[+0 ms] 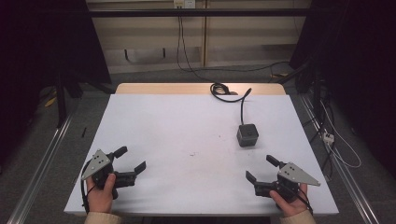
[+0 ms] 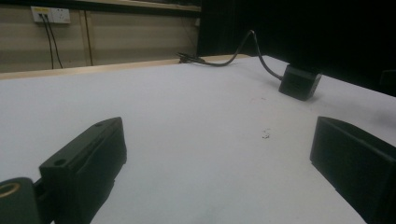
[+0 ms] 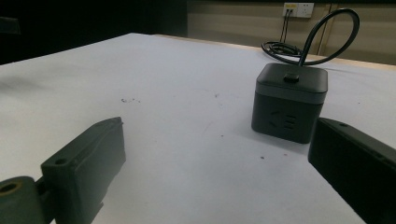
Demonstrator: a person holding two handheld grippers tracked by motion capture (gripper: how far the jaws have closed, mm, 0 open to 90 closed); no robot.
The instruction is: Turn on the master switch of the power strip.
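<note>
A dark grey cube power socket (image 1: 247,134) stands on the white table top (image 1: 187,130), right of centre, with sockets on its side (image 3: 289,103). Its black cable (image 1: 241,105) runs from its top to a coil at the far edge. In the left gripper view the cube (image 2: 300,82) sits far off at the upper right. My left gripper (image 1: 133,159) rests near the front left corner, open, nothing between its jaws. My right gripper (image 1: 262,168) sits near the front right, open and empty, a short way in front of the cube.
A small dark smudge (image 1: 193,153) marks the table's middle. The wooden far edge (image 1: 163,87) of the table carries the coiled cable end (image 1: 219,88). A wall outlet (image 3: 299,9) sits behind. Metal rails (image 1: 42,158) run along both sides on the floor.
</note>
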